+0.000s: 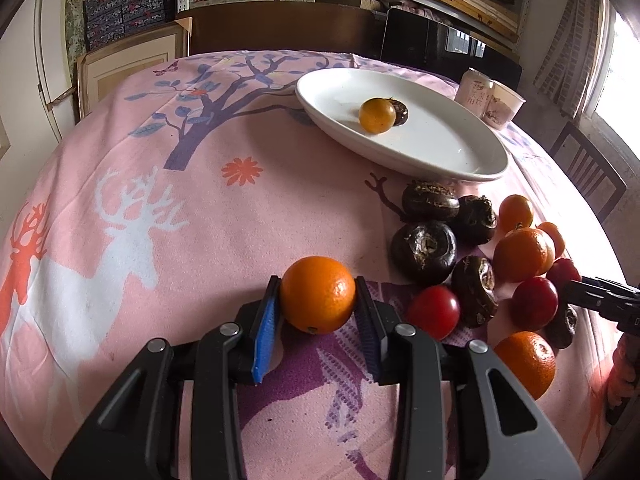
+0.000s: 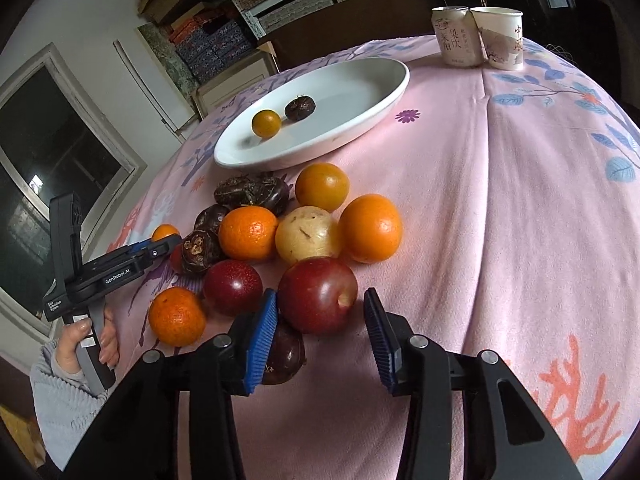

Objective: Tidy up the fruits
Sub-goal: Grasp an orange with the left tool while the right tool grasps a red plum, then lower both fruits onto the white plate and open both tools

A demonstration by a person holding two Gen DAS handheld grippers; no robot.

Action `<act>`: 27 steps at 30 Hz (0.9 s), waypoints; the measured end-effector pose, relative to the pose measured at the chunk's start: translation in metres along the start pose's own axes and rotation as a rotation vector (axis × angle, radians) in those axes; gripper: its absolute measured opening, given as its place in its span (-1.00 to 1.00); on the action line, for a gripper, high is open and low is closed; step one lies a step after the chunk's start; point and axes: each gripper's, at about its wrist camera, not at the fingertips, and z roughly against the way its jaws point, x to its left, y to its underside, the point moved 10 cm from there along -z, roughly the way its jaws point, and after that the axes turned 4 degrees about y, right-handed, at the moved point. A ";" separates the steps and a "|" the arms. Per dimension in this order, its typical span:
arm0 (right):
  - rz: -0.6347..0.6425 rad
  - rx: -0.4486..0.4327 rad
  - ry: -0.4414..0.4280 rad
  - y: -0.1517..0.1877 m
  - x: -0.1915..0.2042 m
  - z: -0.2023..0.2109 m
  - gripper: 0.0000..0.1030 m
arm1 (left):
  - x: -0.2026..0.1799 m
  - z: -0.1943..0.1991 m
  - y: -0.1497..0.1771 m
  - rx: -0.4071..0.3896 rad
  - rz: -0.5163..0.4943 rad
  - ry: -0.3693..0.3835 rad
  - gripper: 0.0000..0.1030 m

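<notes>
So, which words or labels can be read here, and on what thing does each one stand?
"GenRobot.AI": side of the left hand-held gripper.
Small white label lower on its body: too small to read.
Chinese characters on the can: not clear enough to quote.
Characters on the cup: cut off, unreadable.

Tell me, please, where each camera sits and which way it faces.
Left wrist: on the left tool, facing forward-down at the orange it clamps; no body clearly shows.
Right wrist: on the right tool, facing a plum between its pads; the left hand and sleeve show.
Shared: plate, can, fruit pile.
</notes>
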 end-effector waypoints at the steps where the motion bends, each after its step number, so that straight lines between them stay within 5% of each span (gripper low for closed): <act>1: -0.003 -0.002 -0.004 0.000 0.000 0.000 -0.23 | -0.002 0.000 0.000 -0.001 -0.002 0.007 -0.31; 8: -0.025 -0.074 -0.028 -0.010 -0.003 0.019 -0.24 | -0.011 0.019 -0.013 -0.073 -0.013 0.018 -0.32; 15: -0.036 -0.134 -0.016 -0.073 0.001 0.028 -0.24 | -0.028 0.020 -0.081 -0.122 -0.054 0.021 -0.32; 20: -0.051 -0.127 -0.023 -0.121 0.009 -0.002 -0.24 | -0.050 -0.010 -0.118 -0.109 -0.060 0.067 -0.32; 25: -0.042 -0.083 0.024 -0.140 0.010 -0.047 -0.19 | -0.064 -0.052 -0.120 -0.048 -0.084 0.075 -0.31; 27: -0.050 -0.086 0.034 -0.141 0.005 -0.052 -0.12 | -0.061 -0.060 -0.116 -0.035 -0.084 0.075 -0.01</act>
